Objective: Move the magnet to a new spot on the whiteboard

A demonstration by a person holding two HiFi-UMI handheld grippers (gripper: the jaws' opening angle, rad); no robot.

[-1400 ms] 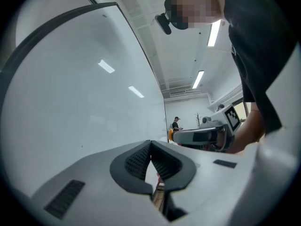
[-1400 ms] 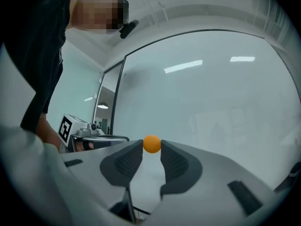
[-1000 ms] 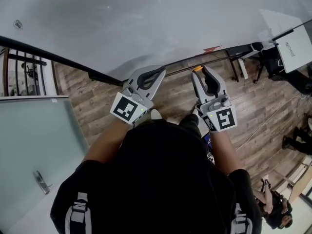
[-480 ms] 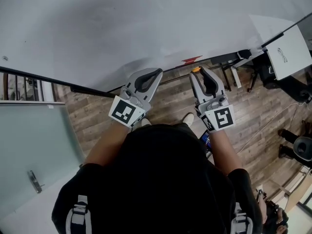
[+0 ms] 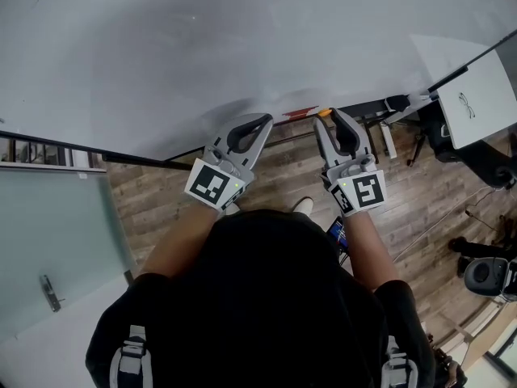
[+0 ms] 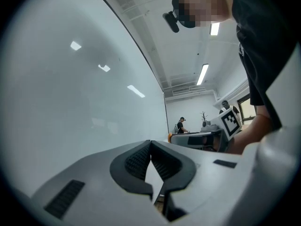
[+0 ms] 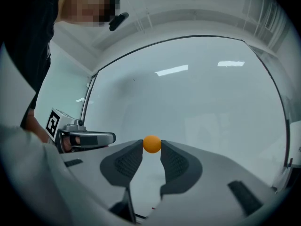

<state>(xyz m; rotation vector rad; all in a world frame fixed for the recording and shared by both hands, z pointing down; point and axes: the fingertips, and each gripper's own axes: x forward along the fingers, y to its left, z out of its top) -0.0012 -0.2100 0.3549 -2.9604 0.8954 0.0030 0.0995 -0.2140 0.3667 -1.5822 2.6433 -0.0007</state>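
Observation:
A small orange ball magnet (image 7: 151, 144) sits pinched between the tips of my right gripper (image 7: 151, 145), which is shut on it just in front of the whiteboard (image 7: 197, 102). From the head view the magnet (image 5: 325, 113) shows as an orange dot at the right gripper's (image 5: 329, 115) tip, near the whiteboard's (image 5: 242, 39) lower edge. My left gripper (image 5: 263, 120) is held beside it, to its left. Its tips meet with nothing between them, as the left gripper view (image 6: 150, 143) shows, with the whiteboard (image 6: 70, 102) along its left side.
A small red object (image 5: 300, 112) lies at the board's lower edge between the grippers. A frosted glass door (image 5: 48, 241) with a handle stands at the left. At the right are a white panel (image 5: 477, 83), stand legs and a chair (image 5: 489, 275) on the wooden floor (image 5: 420, 184).
The head view has swung so the whiteboard fills more of it. Both grippers stay side by side near its lower edge; the right one still holds the magnet.

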